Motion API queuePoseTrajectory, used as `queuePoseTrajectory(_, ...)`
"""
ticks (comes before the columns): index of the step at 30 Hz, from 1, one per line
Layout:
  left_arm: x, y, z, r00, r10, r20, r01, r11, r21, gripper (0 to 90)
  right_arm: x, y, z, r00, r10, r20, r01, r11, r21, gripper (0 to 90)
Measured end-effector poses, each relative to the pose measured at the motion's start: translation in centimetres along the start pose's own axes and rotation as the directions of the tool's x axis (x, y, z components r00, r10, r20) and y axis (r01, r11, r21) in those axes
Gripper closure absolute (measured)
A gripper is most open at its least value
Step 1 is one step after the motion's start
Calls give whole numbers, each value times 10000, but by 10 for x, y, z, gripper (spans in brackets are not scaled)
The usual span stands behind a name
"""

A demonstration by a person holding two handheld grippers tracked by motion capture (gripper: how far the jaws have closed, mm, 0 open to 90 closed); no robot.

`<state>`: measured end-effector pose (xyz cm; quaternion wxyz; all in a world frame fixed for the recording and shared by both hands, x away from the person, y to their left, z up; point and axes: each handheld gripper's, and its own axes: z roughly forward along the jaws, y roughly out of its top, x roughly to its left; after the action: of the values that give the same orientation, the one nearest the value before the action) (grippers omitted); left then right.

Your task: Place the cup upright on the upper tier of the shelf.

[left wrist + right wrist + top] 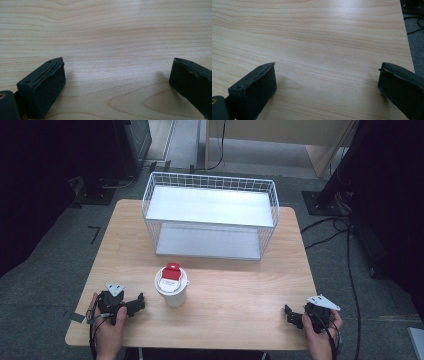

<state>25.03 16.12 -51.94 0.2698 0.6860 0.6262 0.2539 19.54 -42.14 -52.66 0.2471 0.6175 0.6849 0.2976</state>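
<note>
At the near edge of the light wooden tabletop [235, 295], the person's two hands each hold a black gripper resting low on the wood. The left gripper [137, 304] sits at the near left corner, pointing toward the middle of the tabletop; in the left gripper view its jaws stand wide apart with bare wood grain between them. The right gripper [290, 316] sits at the near right corner, pointing inward as well; the right gripper view shows its jaws likewise spread wide, nothing between them, and the tabletop's edge with grey floor beyond.

A white paper cup with a white lid and a red tab on top [171, 285] stands upright in the middle of the tabletop, just to the right of the left gripper and well apart from the right one. Neither gripper touches it.

Behind the cup, toward the far edge, stands a white wire basket shelf with two flat white tiers [210, 215].
</note>
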Motion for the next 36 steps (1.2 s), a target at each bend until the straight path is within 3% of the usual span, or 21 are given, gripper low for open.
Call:
queuePoseTrajectory(13, 0, 0, 0, 10000, -13, 24, 13, 10000, -4, 8, 4, -1, -2, 10000, -68, -53, 68, 9999, -91, 33)
queuePoseTrajectory(26, -1, 0, 0, 10000, 42, 73, -41, 10000, -15, 8, 42, 18, -8, 9932, -769, -871, 695, 9939, -853, 33)
queuePoseTrajectory(29, -1, 0, 0, 10000, 48, 81, -48, 10000, -12, 8, 50, 24, -9, 9903, -758, -1168, 648, 9934, -949, 33)
queuePoseTrajectory(36, -1, 0, 0, 9999, 92, 101, -92, 10000, 4, 8, 65, 35, -9, 9850, -1052, -1369, 915, 9905, -1024, 33)
